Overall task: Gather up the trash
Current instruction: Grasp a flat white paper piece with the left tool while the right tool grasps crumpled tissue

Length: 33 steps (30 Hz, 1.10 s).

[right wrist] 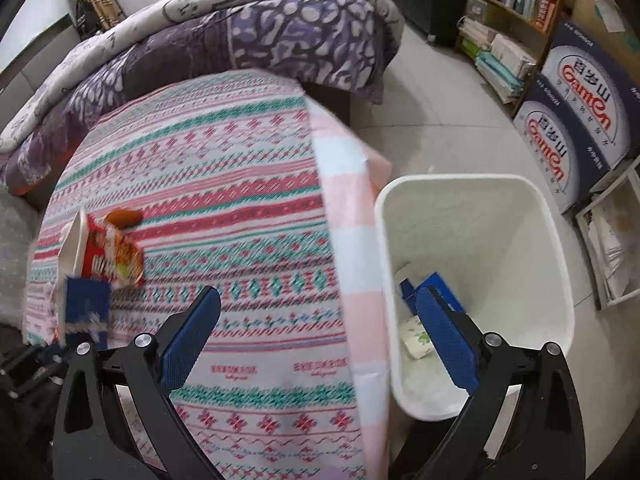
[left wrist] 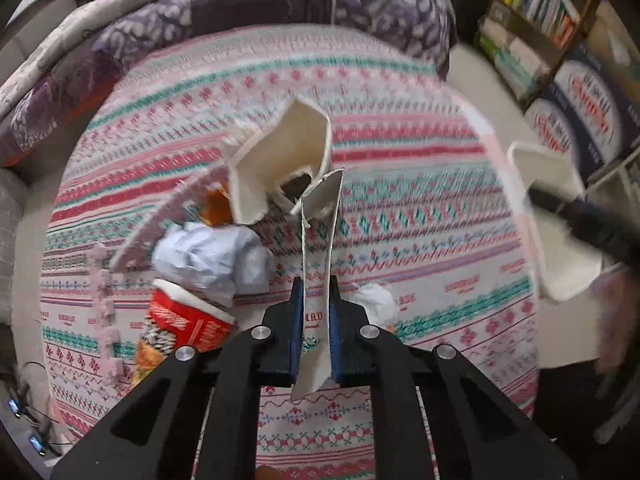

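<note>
Matt torn paper cup (left wrist: 280,160); woven cloth cover (right wrist: 224,184); smooth plastic bin (right wrist: 476,208)

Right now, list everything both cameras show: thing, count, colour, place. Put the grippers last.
Torn paper cup: one, white, held up over the table by a strip of its wall.
Crumpled paper: one, pale blue-grey, on the tablecloth left of the left gripper.
Noodle cup: one, red and white, lying on the cloth by the crumpled paper.
White wad: one, white, just right of the left gripper.
Tablecloth: one, pink, red and teal pattern, over the table.
Trash bin: one, white, on the floor right of the table, with some trash inside.
Boxes: two, navy and white, stacked by the bookshelf.
Quilt: one, purple and white, behind the table.
Left gripper: clamped on the cup strip.
Right gripper: open, empty, between table and bin.
</note>
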Tool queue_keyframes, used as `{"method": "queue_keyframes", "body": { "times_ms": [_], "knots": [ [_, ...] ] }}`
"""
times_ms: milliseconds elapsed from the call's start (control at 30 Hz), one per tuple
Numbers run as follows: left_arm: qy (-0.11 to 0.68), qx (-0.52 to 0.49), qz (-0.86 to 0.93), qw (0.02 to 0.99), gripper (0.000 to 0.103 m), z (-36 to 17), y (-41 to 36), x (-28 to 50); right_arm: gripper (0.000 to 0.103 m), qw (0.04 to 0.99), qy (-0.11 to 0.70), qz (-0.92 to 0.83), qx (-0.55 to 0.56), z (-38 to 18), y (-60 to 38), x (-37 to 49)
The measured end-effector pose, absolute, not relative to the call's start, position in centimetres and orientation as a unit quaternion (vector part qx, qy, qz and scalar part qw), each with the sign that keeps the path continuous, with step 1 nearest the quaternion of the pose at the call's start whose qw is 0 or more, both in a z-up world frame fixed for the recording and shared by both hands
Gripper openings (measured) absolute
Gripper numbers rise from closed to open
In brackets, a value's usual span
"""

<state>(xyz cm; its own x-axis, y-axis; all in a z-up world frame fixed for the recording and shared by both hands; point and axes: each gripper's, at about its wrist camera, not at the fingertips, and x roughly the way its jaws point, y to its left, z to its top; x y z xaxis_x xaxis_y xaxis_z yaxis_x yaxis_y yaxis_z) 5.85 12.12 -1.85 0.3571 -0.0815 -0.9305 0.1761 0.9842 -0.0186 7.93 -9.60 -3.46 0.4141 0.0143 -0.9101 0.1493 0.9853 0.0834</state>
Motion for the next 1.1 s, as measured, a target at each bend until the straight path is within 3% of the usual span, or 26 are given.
{"method": "queue_keyframes", "body": {
  "times_ms": [233, 500, 567, 633, 667, 867, 1000, 1067, 1100],
  "knots": [
    [0.501, -0.010, -0.044, 0.864, 0.011, 3.2, 14.6, 6.3, 0.094, 0.828, 0.559, 0.037, 0.042, -4.7, -3.1, 6.4],
    [0.489, -0.022, -0.023, 0.872, 0.011, 3.9, 16.1, 6.6, 0.093, 0.802, 0.591, 0.087, 0.006, -8.0, 3.8, 5.5],
    [0.489, -0.022, -0.024, 0.872, 0.011, 3.6, 16.3, 6.7, 0.088, 0.804, 0.587, 0.095, 0.005, -8.2, 4.5, 5.5],
    [0.488, -0.024, -0.023, 0.872, 0.011, 3.7, 16.5, 6.5, 0.072, 0.806, 0.581, 0.111, -0.001, -7.9, 5.3, 5.6],
    [0.488, -0.025, -0.022, 0.872, 0.011, 3.7, 16.7, 6.5, 0.071, 0.805, 0.582, 0.115, -0.002, -7.8, 5.5, 5.6],
    [0.492, -0.030, -0.015, 0.870, 0.011, 3.4, 17.3, 6.4, 0.072, 0.780, 0.606, 0.149, 0.037, -9.0, 5.7, 5.0],
    [0.493, -0.032, -0.018, 0.869, 0.011, 3.3, 17.0, 6.4, 0.078, 0.786, 0.597, 0.159, 0.036, -9.4, 6.2, 5.1],
    [0.493, -0.030, -0.018, 0.869, 0.011, 3.3, 16.9, 6.4, 0.071, 0.790, 0.590, 0.165, 0.025, -9.4, 6.7, 5.2],
    [0.493, -0.029, -0.018, 0.869, 0.011, 3.2, 16.9, 6.4, 0.056, 0.790, 0.587, 0.175, 0.024, -9.2, 7.0, 5.2]
  ]
}}
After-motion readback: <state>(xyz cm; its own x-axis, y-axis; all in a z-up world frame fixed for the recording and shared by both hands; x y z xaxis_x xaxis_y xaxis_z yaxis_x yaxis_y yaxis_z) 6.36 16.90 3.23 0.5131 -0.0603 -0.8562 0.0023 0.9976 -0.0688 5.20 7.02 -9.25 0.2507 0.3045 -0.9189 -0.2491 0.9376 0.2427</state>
